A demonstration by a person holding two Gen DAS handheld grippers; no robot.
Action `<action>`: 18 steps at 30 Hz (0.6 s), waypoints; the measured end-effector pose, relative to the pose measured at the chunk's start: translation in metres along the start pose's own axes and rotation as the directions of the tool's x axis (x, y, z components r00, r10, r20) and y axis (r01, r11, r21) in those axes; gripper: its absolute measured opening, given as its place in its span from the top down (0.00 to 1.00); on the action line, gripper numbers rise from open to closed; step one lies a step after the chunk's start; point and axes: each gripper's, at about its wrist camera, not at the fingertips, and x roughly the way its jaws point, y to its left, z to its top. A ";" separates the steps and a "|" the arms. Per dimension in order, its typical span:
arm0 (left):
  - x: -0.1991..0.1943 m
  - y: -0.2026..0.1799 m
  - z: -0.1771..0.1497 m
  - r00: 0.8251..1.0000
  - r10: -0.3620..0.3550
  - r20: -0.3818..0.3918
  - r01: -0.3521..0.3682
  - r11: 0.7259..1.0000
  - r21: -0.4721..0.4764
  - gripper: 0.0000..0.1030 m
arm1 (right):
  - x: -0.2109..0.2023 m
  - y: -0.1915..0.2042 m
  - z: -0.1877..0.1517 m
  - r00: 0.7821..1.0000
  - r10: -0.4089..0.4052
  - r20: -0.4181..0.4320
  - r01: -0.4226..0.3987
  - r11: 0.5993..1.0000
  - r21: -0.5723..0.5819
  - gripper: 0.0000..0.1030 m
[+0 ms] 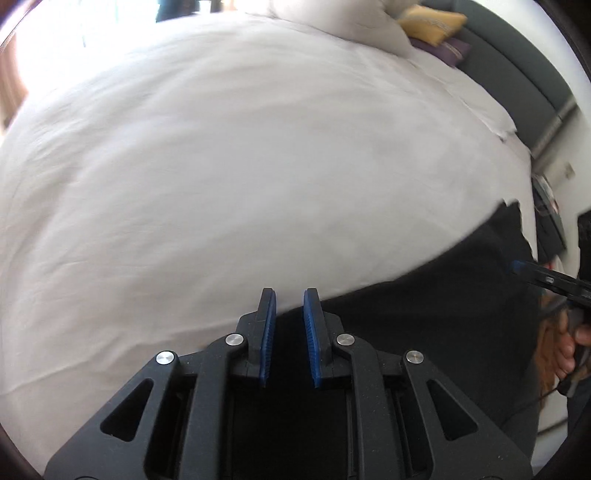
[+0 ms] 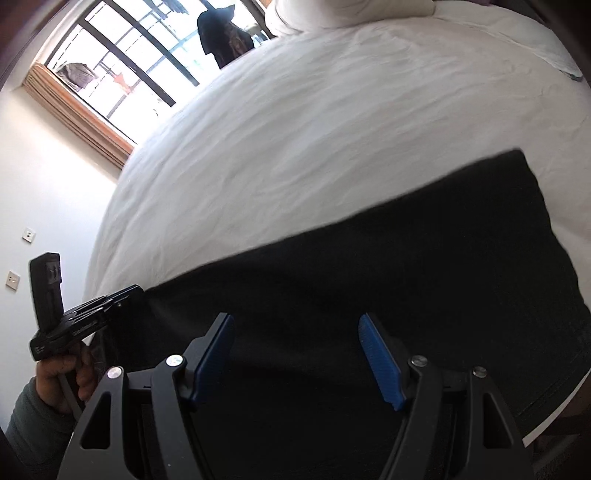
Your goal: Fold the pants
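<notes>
Presently, by size:

1. Bed [image 2: 295, 129]: white cover, lightly creased, serving as the folding surface.
2. Pants [image 2: 369, 277]: black, spread flat across the near part of the bed, far edge running straight; likely laid out so a fold can be made cleanly.
3. Pillows [image 1: 351, 22]: white, heaped at the headboard end, with a yellow cushion [image 1: 432, 22] beside them, well apart from the pants.
4. Right tongs [image 2: 297, 356]: spread wide above the black cloth, nothing between the pads; judged ready to take an edge.
5. Left tongs [image 1: 289, 332]: nearly pressed together over the edge of the pants; whether cloth is pinched between the blue pads cannot be told.
</notes>
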 end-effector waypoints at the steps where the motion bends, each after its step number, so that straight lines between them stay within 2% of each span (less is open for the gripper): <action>1: -0.006 0.005 -0.002 1.000 -0.018 0.009 0.018 1.000 -0.010 0.85 | -0.005 0.003 0.001 0.999 0.041 0.012 -0.041 0.999 -0.007 0.29; 4: -0.026 -0.003 -0.023 0.999 -0.003 0.038 0.002 1.000 0.010 0.85 | -0.004 0.021 0.005 0.987 0.159 -0.006 -0.159 0.987 -0.038 0.29; 5: -0.034 -0.002 -0.035 0.999 -0.017 0.048 0.017 1.000 0.005 0.85 | -0.001 0.029 0.005 0.982 0.188 -0.015 -0.189 0.980 -0.058 0.28; 7: -0.036 -0.009 -0.049 0.999 -0.025 0.047 0.025 1.000 -0.001 0.85 | 0.010 0.046 0.005 0.974 0.218 -0.056 -0.223 0.969 -0.109 0.21; 8: -0.040 -0.005 -0.059 0.999 -0.013 0.040 0.012 1.000 0.003 0.85 | 0.024 0.052 0.003 0.972 0.213 -0.102 -0.225 0.966 -0.127 0.18; 10: -0.042 0.012 -0.081 0.999 -0.024 0.027 0.024 1.000 -0.008 0.81 | 0.052 0.049 0.003 0.975 0.158 -0.155 -0.179 0.975 -0.133 0.18; 12: -0.040 0.020 -0.090 0.999 -0.027 0.033 0.029 0.998 -0.051 0.80 | 0.058 0.039 0.008 0.973 0.184 -0.140 -0.201 0.972 -0.119 0.22; 13: -0.044 0.031 -0.094 0.999 -0.007 0.033 0.009 0.997 -0.080 0.80 | 0.052 0.033 0.013 0.978 0.175 -0.110 -0.186 0.978 -0.092 0.23; 15: -0.061 0.036 -0.102 0.998 0.035 0.054 -0.030 0.996 -0.089 0.80 | 0.034 0.018 0.021 0.996 0.071 -0.046 -0.073 0.997 -0.035 0.23; 17: -0.081 0.039 -0.110 0.992 0.090 0.087 -0.084 0.994 -0.074 0.80 | 0.012 0.001 0.021 1.000 -0.007 -0.015 0.007 1.000 0.025 0.23; 18: -0.092 0.039 -0.115 0.990 0.098 0.105 -0.091 0.993 -0.075 0.80 | 0.002 -0.004 0.019 1.000 0.020 -0.006 -0.020 0.999 0.045 0.23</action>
